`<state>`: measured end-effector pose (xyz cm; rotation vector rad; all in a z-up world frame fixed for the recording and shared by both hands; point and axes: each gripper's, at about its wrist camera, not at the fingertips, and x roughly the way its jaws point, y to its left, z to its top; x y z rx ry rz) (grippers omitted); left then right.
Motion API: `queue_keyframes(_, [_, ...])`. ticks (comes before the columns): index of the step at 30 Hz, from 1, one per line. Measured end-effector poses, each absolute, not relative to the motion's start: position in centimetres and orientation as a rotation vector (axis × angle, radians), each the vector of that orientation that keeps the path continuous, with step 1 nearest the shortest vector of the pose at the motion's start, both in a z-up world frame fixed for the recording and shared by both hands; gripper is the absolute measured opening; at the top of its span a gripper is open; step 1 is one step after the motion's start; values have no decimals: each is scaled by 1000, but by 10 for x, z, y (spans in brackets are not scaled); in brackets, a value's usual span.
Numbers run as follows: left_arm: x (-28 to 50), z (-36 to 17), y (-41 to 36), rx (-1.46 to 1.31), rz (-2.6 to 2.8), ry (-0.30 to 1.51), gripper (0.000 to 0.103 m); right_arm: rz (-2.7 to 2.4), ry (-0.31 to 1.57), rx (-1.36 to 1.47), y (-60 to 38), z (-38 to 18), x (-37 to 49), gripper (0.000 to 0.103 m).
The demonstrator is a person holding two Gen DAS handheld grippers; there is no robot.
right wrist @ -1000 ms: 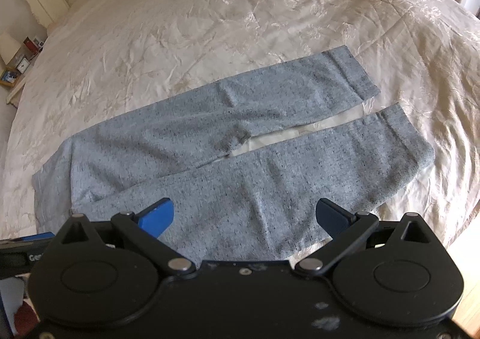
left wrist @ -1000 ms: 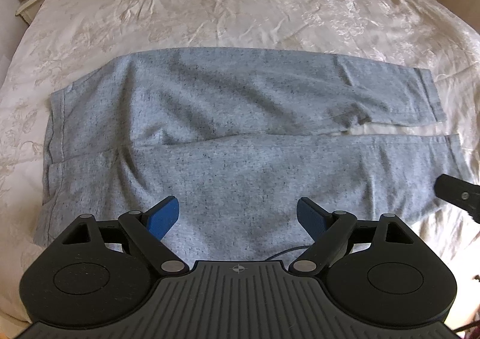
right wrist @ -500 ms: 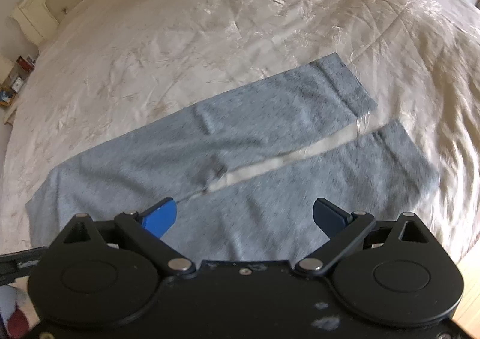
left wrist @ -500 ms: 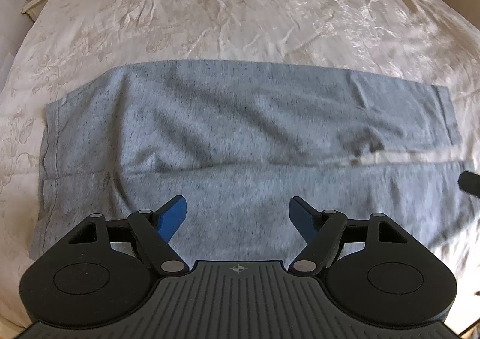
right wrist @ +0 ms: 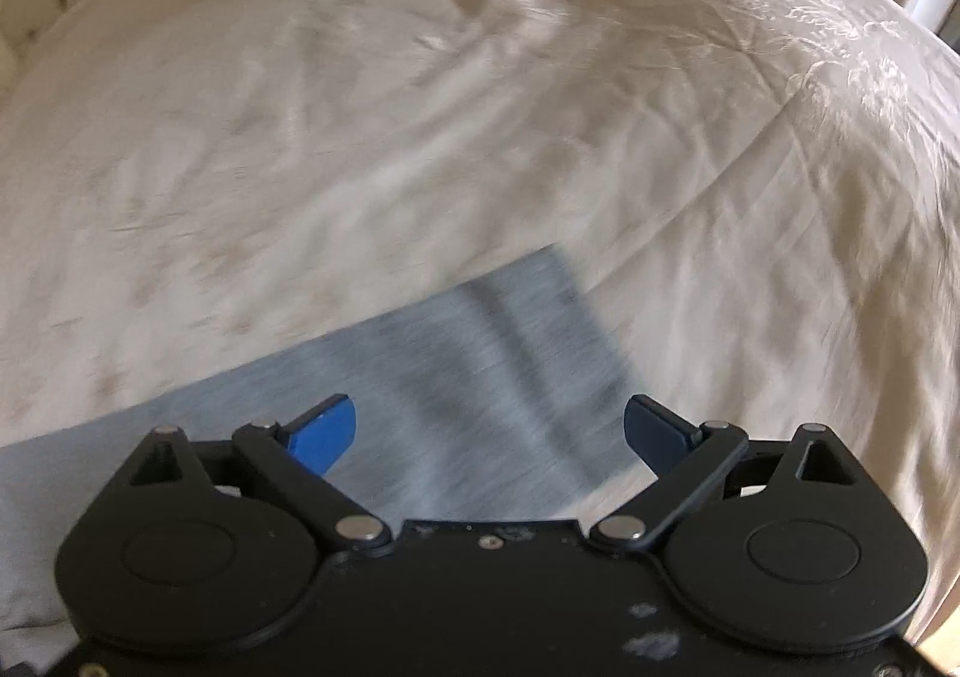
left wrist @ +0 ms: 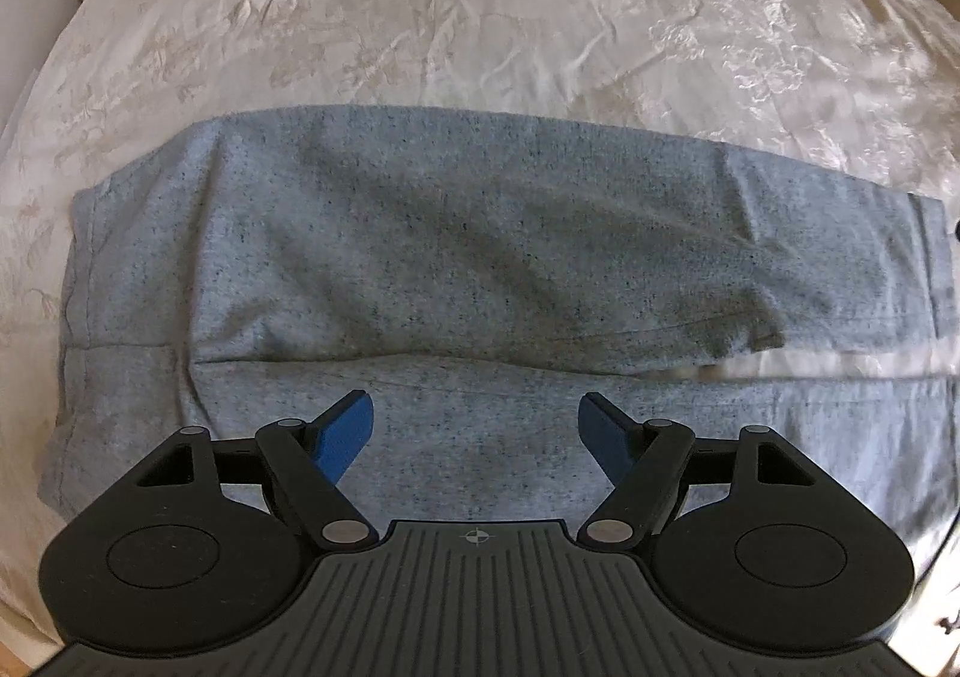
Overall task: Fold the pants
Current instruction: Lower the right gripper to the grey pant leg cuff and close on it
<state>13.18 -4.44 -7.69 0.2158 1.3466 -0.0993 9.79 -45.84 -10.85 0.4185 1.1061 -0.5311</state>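
The grey pants (left wrist: 468, 269) lie spread flat on the cream bed (left wrist: 480, 17), unfolded, so the step in hand looks like the approach for the first fold: bringing one leg over the other lengthwise. To do it well, each gripper should pinch the outer edge of the nearer leg, one close to the waistband and one close to the cuff, taking only that leg's layers and not the bedspread beneath. Both should then lift together and carry the edge across evenly, so the seams line up and no crease gets trapped.

The left gripper (left wrist: 477, 425) is spread wide and holds nothing. The nearer leg runs directly under and ahead of its fingertips. The waistband (left wrist: 78, 317) lies far off to its left, and the cuffs (left wrist: 936, 281) far to its right. Straight ahead, a shallow ridge marks where the two legs meet; toward the right a thin strip of bedspread shows between them.

The right gripper (right wrist: 489, 428) is also wide apart and empty. Its view is smeared by motion blur, so detail is poor. A cuff end of the pants (right wrist: 510, 353) sits just ahead of and between its fingers, slanting away to the left, with bare bedspread beyond. Whether it touches the cloth I cannot tell.
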Motion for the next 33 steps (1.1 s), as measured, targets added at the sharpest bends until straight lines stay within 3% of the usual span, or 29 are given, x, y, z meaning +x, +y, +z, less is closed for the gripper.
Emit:
queue_keyframes(13, [136,-119,-83,254,-100,1450,75,-376,1256,457,-534,-193,106,100])
queue_keyframes(15, [135,-123,-86,266,-97,1458,75,-348,1267,460,-531,-199,106,85])
queue_keyframes(16, [135,-125,-87,273,-94,1462,75,-343,1266,443,-528,-199,107,63])
queue_keyframes(17, [136,-126,-88,279,-93,1465,75,-344,1266,423,-524,-198,108,32])
queue_keyframes(19, [137,-129,-90,285,-96,1469,75,-331,1272,383,-516,-191,113,9])
queue_keyframes(22, [140,-132,-95,291,-108,1459,75,-377,1214,240,-511,-170,119,0])
queue_keyframes(24, [141,-134,-99,293,-117,1450,75,-504,1189,156,-523,-166,119,0])
queue_keyframes(28, [142,-147,-105,311,-132,1454,75,-575,1179,374,-568,-168,108,5])
queue_keyframes(30, [141,-155,-104,310,-136,1464,75,-483,1145,451,-564,-154,105,19])
queue_keyframes(32, [141,-165,-104,314,-140,1484,75,-381,1107,494,-550,-140,107,50])
queue_keyframes(33, [141,-173,-104,320,-139,1501,75,-333,1093,499,-542,-136,114,53])
